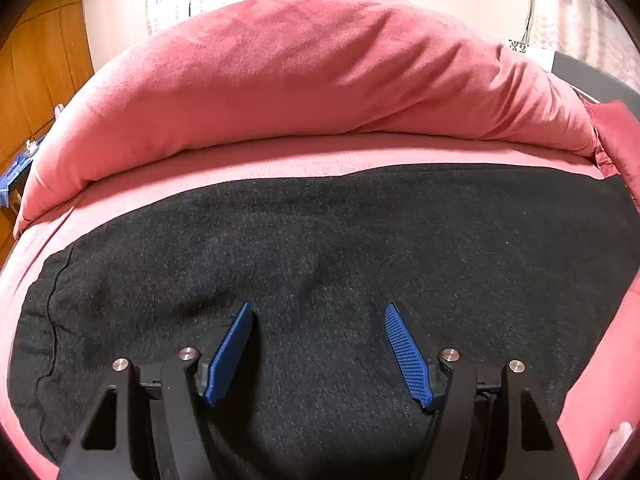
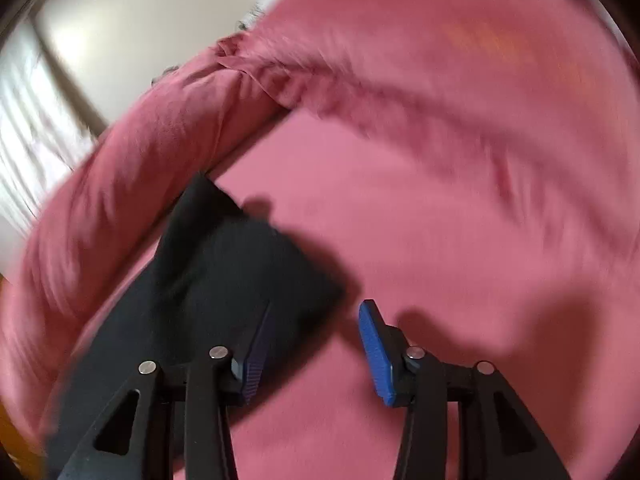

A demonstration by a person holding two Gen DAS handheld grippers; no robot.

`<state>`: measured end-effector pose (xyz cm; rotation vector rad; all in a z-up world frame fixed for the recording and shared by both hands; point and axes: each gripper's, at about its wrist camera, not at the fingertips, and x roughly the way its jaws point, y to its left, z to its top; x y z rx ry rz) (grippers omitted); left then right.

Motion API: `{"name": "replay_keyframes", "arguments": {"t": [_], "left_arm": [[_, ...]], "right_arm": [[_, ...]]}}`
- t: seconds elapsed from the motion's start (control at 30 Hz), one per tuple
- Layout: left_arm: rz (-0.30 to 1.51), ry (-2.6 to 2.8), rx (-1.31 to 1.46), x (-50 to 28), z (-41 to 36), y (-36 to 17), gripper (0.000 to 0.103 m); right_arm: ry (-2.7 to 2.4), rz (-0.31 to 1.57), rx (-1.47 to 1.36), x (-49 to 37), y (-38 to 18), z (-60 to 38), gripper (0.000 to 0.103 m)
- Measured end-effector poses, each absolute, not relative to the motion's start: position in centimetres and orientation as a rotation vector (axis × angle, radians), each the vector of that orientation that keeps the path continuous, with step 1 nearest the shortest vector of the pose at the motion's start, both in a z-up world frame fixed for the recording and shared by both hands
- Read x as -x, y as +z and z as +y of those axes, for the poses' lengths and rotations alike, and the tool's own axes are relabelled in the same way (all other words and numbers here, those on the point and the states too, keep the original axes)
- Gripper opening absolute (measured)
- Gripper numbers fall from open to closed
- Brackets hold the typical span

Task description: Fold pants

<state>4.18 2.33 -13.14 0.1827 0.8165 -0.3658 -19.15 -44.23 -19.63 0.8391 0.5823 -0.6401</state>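
Pink sheet (image 1: 280,156), rolled pink duvet (image 1: 304,72), cream wall (image 2: 132,24).

A pink sheet (image 1: 280,160) is spread flat, with a bunched pink duvet (image 1: 304,72) heaped along its far edge. A wooden door (image 1: 36,64) and pale curtains (image 1: 580,20) are seen behind.

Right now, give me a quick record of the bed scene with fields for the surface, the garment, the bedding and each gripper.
surface: pink bed sheet
garment: black pants lying flat on the sheet; one end shows in the blurred right wrist view
bedding: pink duvet bunched along the far side of the pants
left gripper: open, over the pants, nothing between the pads
right gripper: open, at the pants' edge, gripping nothing
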Motion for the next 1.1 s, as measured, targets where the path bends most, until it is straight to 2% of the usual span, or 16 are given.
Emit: {"name": "replay_keyframes", "arguments": {"t": [0.13, 0.23, 0.37, 0.43, 0.57, 0.7, 0.8, 0.9, 0.97, 1.1], "left_arm": [[0.810, -0.366, -0.194, -3.6, 1.8, -12.8, 0.070], [0.806, -0.372, -0.194, -3.3, 1.8, -12.5, 0.070], [0.815, -0.374, -0.187, -3.4, 1.5, -12.9, 0.070], [0.822, -0.370, -0.180, -3.7, 1.6, -12.8, 0.070], [0.821, -0.367, -0.159, -4.1, 2.1, -12.8, 0.070], [0.803, -0.388, -0.112, -4.0, 2.7, -11.9, 0.070], [0.812, -0.402, -0.125, -3.9, 2.6, -11.9, 0.070], [0.836, -0.414, -0.126, -3.9, 2.6, -12.1, 0.070], [0.842, -0.413, -0.116, -3.8, 2.8, -12.2, 0.070], [0.842, -0.419, -0.080, -4.0, 3.2, -11.8, 0.070]], "right_arm": [[-0.494, 0.587, -0.980, 16.9, -22.0, -44.8, 0.048], [-0.476, 0.439, -1.057, 14.8, -22.5, -45.6, 0.053], [-0.481, 0.274, -1.169, 12.7, -23.4, -46.0, 0.054], [-0.472, 0.259, -1.186, 12.3, -23.7, -45.9, 0.020], [-0.450, 0.213, -1.286, 14.2, -23.3, -45.4, 0.017], [-0.349, 0.075, -1.257, 17.1, -19.0, -43.1, 0.015], [-0.410, 0.143, -1.132, 16.5, -16.5, -42.5, 0.015], [-0.595, 0.342, -1.390, 15.8, -21.2, -45.0, 0.015], [-0.634, 0.351, -1.535, 16.0, -23.3, -45.4, 0.015], [-0.634, 0.373, -1.320, 13.3, -17.7, -44.4, 0.015]]}}
